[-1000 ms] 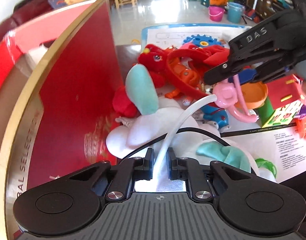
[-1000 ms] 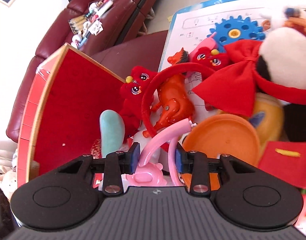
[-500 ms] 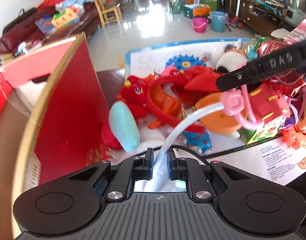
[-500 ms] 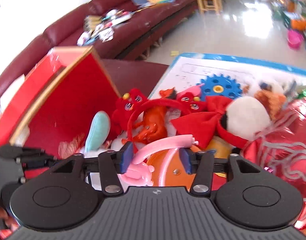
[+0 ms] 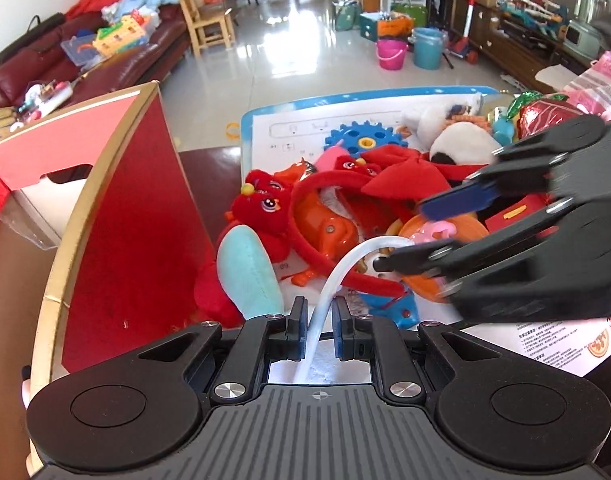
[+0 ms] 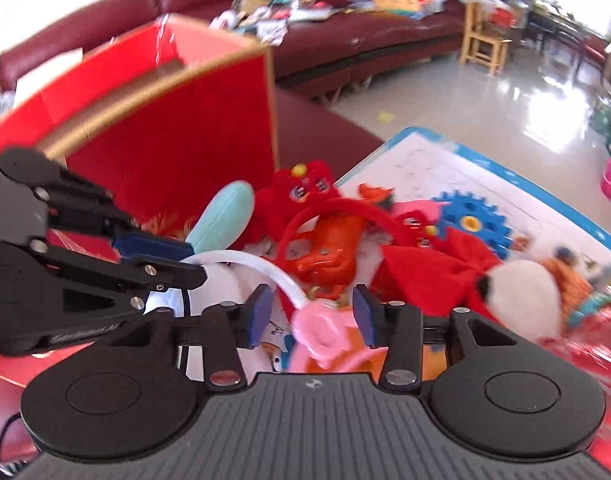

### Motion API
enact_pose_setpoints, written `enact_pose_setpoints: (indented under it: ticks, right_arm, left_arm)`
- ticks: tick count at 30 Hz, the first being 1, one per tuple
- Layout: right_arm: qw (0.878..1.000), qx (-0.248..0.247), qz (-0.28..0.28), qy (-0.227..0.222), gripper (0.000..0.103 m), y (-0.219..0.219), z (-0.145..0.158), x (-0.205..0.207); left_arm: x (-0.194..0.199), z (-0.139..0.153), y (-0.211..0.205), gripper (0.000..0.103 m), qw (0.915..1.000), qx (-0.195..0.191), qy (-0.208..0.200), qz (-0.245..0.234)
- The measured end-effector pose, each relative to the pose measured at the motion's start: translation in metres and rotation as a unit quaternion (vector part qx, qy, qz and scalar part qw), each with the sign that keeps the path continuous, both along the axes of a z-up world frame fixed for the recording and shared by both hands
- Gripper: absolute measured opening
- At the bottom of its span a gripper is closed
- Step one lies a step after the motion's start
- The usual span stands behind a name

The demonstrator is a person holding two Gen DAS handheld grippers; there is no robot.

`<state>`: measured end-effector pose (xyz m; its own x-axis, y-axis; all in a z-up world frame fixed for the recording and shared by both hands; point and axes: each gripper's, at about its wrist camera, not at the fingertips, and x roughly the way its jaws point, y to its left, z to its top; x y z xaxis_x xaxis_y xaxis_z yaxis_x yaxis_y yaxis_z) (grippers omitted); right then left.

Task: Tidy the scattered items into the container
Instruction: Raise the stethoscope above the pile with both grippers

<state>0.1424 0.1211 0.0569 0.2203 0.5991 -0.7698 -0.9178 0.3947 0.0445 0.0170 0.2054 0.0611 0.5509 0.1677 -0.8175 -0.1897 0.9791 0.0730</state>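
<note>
A toy with a white tube [image 5: 345, 264] and a pink end piece [image 6: 317, 328] hangs over the toy pile. My left gripper [image 5: 319, 312] is shut on the white tube [image 6: 265, 264], which arcs up and right to the pink piece [image 5: 437, 236]. My right gripper [image 6: 311, 304] is closing with the pink piece between its pads, and gaps show on both sides. In the left wrist view the right gripper [image 5: 401, 236] reaches in from the right. The left gripper [image 6: 193, 260] comes in from the left of the right wrist view. The red box [image 5: 137, 220] stands open at the left.
Below lie a red plush [image 5: 261, 204], a red headband [image 5: 305, 240], an orange toy animal [image 5: 329, 232], a blue gear [image 5: 365, 140], a panda plush with a red bow [image 6: 517, 292] and an orange dish [image 5: 433, 292]. A maroon sofa [image 6: 345, 52] stands behind the red box [image 6: 173, 148].
Both grippers have lifted, so the pile looks farther away. The right gripper has rolled, let go of the pink loops, spread its jaws and narrowed them around the pink end piece.
</note>
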Motion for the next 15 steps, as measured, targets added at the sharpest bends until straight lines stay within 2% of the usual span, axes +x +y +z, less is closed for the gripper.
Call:
enact_pose_setpoints:
  ticks: [1,3,6,9,12,14,15]
  right_arm:
    - [1.0,-0.004,0.003,-0.003,0.045,0.007,-0.004,-0.001]
    - [1.0,-0.013,-0.002,-0.005,0.03,0.018,-0.013,-0.001]
    - [0.999,-0.01,-0.024,0.02,0.025,0.023,-0.014,0.0]
    - [0.997,0.002,-0.053,0.057,0.025,0.019,-0.011,0.007]
    - [0.993,0.01,-0.081,0.088,0.025,0.015,-0.01,0.013]
    - [0.987,0.024,-0.102,0.122,0.025,0.009,-0.009,0.019]
    - [0.983,0.032,-0.113,0.142,0.025,0.006,-0.008,0.022]
  left_arm:
    - [0.001,-0.001,0.0,0.009,1.0,-0.001,0.001,0.001]
    - [0.002,-0.002,0.001,0.01,1.0,-0.002,0.003,0.002]
    - [0.002,0.0,0.002,0.009,1.0,0.001,-0.002,0.007]
    - [0.001,0.005,0.005,0.029,0.9998,-0.008,-0.013,0.012]
    - [-0.001,0.013,0.003,0.044,0.9995,0.009,-0.028,0.015]
    - [-0.004,0.019,0.004,0.059,0.9991,0.013,-0.037,0.018]
    - [-0.008,0.022,0.006,0.061,0.9989,0.012,-0.04,0.021]
